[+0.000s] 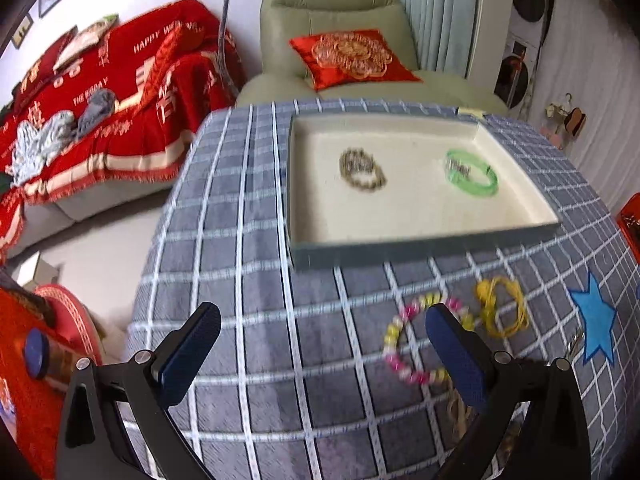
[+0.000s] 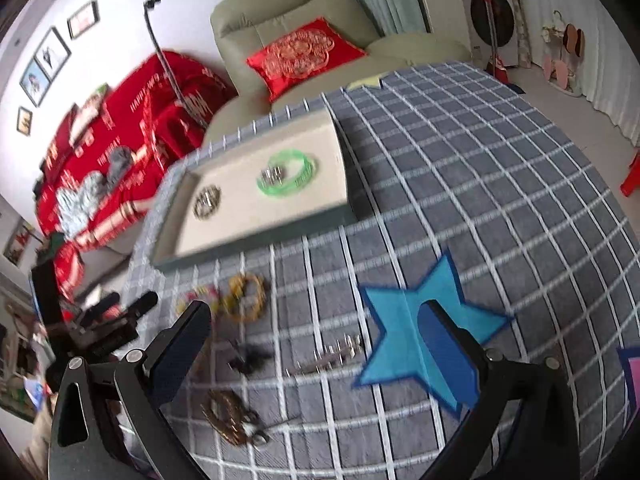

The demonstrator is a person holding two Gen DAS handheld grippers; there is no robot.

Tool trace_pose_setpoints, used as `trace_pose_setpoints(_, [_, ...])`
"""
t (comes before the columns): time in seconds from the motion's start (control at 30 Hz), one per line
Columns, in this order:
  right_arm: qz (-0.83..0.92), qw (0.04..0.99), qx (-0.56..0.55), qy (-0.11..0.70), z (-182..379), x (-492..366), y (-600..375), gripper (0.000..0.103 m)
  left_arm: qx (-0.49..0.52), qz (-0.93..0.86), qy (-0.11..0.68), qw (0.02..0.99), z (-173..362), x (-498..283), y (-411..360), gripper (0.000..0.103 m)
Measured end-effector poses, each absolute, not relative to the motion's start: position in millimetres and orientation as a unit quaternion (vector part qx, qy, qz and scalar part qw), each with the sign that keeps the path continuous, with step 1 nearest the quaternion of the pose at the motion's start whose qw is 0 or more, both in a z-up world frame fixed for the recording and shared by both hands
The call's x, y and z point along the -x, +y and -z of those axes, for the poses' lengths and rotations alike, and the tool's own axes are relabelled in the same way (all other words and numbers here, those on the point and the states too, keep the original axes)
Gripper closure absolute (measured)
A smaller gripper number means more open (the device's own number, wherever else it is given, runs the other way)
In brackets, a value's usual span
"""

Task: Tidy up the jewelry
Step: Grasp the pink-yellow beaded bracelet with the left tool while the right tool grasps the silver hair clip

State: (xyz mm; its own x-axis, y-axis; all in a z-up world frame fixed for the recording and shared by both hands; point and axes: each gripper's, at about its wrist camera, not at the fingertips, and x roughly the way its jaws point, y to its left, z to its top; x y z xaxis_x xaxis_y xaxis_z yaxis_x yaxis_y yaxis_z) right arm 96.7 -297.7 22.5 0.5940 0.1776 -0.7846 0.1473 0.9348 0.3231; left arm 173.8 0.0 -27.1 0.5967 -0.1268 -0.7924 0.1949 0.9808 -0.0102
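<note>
A grey tray (image 1: pixel 420 249) (image 2: pixel 256 242) with a cream lining holds a dark bead bracelet (image 1: pixel 362 170) (image 2: pixel 207 202) and a green bangle (image 1: pixel 472 174) (image 2: pixel 288 174). In front of it on the checked cloth lie a pink-and-yellow bead bracelet (image 1: pixel 402 344) and a yellow cord bracelet (image 1: pixel 502 312) (image 2: pixel 244 298). My left gripper (image 1: pixel 323 312) hangs open above the cloth, its right finger over the bead bracelet. My right gripper (image 2: pixel 316 308) is open wide above a silver chain (image 2: pixel 332 356), a black piece (image 2: pixel 250 360) and a brown-gold bracelet (image 2: pixel 228 416). Neither holds anything.
A blue felt star (image 2: pixel 400 344) (image 1: pixel 596 320) lies on the cloth to the right of the loose jewelry. Behind the table stand a green armchair (image 1: pixel 332 16) with a red cushion and a sofa under a red blanket (image 1: pixel 100 100). The table edge drops off at the left.
</note>
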Motion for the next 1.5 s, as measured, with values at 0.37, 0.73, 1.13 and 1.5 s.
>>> trace_pose_setpoints(0.37, [0.067,0.849,-0.184,0.491,11.3,-90.7,-279.5,0.017,-0.043,0.097,0.457,0.883,45.1,-176.2,-11.5,0.000])
trace_pose_setpoints(0.73, [0.118,0.834,-0.178,0.508,31.7,-105.4,-258.4,0.027,-0.067,0.104,0.465,0.877,59.8,-182.3,-20.3,0.000])
trace_pose_setpoints(1.13, [0.102,0.852,-0.064,0.510,32.2,-91.7,-252.1,0.068,-0.091,0.134,0.462,0.872,58.5,-171.9,-33.2,0.012])
trace_pose_setpoints(1.5, [0.058,0.862,-0.134,0.485,32.1,-70.1,-280.7,0.091,-0.107,0.171,0.454,0.868,53.5,-157.7,-48.7,0.078])
